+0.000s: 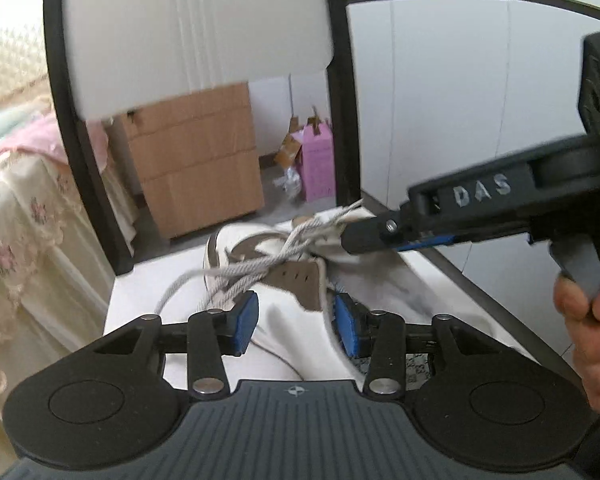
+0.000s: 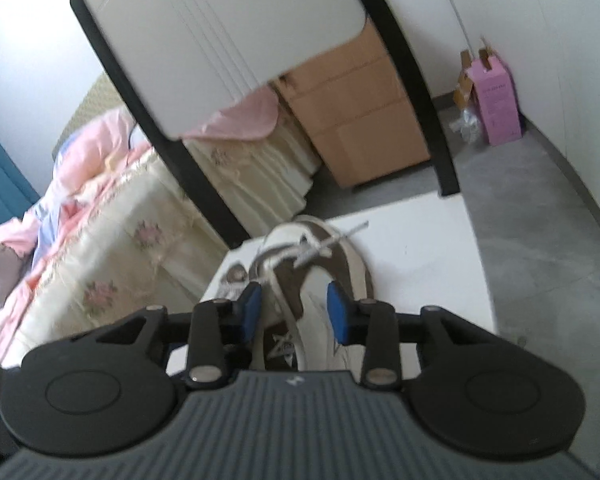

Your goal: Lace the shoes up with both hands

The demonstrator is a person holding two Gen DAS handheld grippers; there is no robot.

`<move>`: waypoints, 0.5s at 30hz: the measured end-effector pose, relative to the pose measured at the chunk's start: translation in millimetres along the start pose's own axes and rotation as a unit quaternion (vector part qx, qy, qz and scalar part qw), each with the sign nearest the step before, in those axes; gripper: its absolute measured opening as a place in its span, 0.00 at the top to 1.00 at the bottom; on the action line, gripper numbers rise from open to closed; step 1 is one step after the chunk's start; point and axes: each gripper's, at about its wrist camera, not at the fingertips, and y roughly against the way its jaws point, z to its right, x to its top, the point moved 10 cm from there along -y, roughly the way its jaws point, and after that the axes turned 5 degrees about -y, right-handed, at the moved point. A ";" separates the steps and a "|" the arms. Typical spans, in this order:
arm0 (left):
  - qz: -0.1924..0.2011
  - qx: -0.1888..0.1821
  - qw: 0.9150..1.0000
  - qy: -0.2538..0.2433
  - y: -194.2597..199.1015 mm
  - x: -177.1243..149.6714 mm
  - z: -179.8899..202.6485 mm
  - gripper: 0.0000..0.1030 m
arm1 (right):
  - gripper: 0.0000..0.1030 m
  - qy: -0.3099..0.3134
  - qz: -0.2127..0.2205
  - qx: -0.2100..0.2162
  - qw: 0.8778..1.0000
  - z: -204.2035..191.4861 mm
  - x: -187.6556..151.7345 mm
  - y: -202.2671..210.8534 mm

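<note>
While both grippers, the left gripper and right gripper, hover with jaws open and empty over the shoe near the bench's far edge, the laces seem knotted and released, so next comes regrasping the loose ends.

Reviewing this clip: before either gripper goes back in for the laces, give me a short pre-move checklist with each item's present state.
1. Left gripper jaws apart, nothing pinched: ok.
2. Right gripper jaws apart, nothing pinched: ok.
3. Shoe resting flat on the white table: ok.
4. Laces in view and reachable: ok, bunched across the top of the shoe.
5. Knot or bow finished: cannot tell, the strands are blurred.
6. Grippers clear of each other: ok, the right one sits beyond the left, by the laces.
</note>
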 end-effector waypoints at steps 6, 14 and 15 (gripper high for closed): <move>-0.005 0.008 1.000 0.018 -0.5 -1.7 -3.9 0.75 | 0.84 0.003 -0.001 -0.011 1.000 -6.6 -2.2 -15.7; -0.012 0.020 0.999 0.043 8.6 -7.2 -27.1 0.85 | 0.85 -0.007 -0.009 0.003 1.000 -26.9 -8.9 -26.5; -0.011 0.021 0.999 0.042 10.0 -7.8 -26.8 0.85 | 0.85 -0.009 -0.008 0.002 1.000 -27.3 -8.8 -26.7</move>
